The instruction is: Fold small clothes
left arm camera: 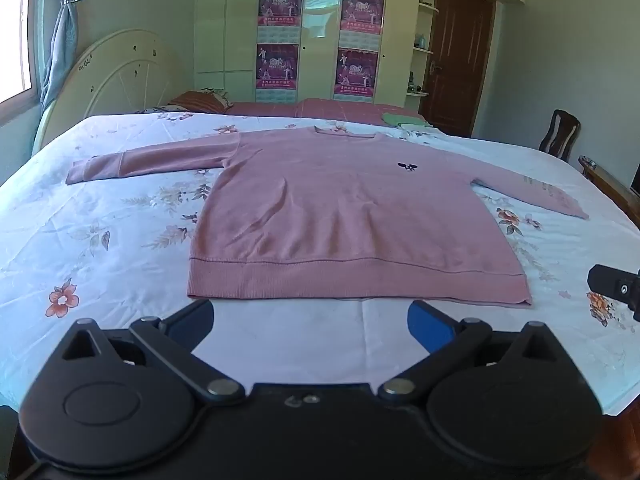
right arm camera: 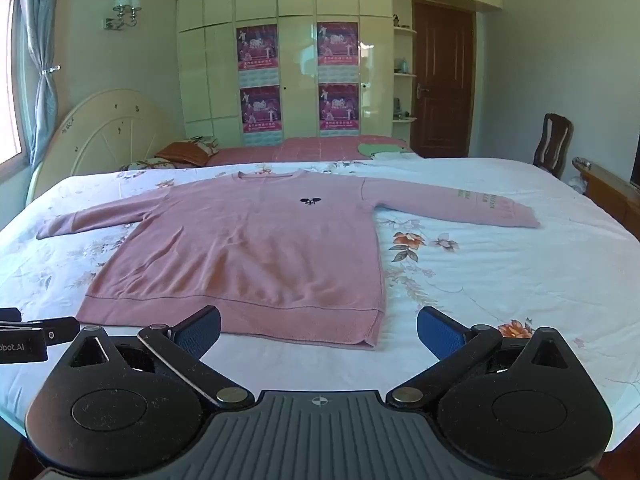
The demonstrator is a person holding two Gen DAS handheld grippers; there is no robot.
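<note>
I hold both claws spread wide and empty: left gripper and right gripper hover just short of the hem of the pink sweatshirt, which lies flat, sleeves out, on the floral bedsheet. My worry is pinching sheet along with hem, dragging both. A green garment, I think, lies beyond the collar, well apart; nothing blocks my reach.
</note>
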